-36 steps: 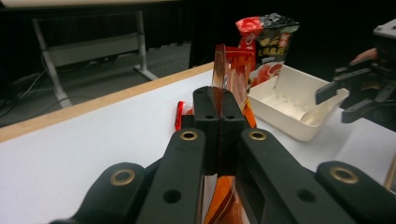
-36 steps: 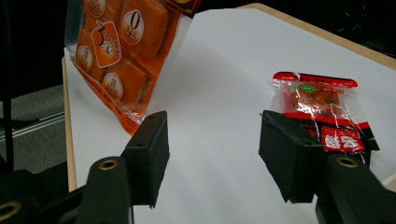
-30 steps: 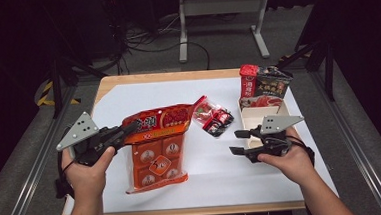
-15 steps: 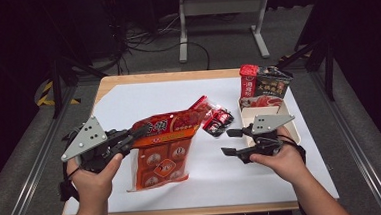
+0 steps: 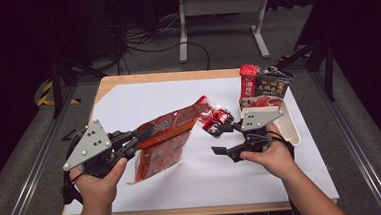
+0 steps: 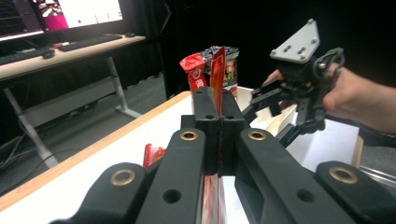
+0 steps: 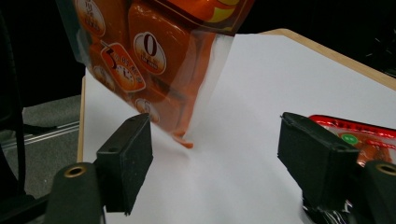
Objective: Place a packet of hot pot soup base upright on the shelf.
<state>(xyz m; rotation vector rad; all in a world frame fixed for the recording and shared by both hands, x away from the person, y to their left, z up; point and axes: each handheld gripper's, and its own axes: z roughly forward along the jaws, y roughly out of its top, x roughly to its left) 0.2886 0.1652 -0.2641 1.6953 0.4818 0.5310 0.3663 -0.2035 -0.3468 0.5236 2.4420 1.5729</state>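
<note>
Two hand-held grippers are at work over the white-covered table [image 5: 143, 98]. The left hand-held gripper [image 5: 130, 143] has its jaws pressed together on the edge of a large orange-red plastic bag of wrapped snacks [image 5: 163, 139], lifted and tilted, its lower corner near or just on the paper; the bag hangs left of the cream tray [image 5: 295, 131]. The right hand-held gripper [image 5: 220, 138] has just been opening its jaws; they stand spread with nothing between them, just left of that tray, a small red packet [image 5: 217, 120] close by. I judge the pickup done, with carrying the bag and setting it down left. Beyond the tray stand a red pouch [image 5: 248, 81] and a dark pouch [image 5: 272, 85].
</note>
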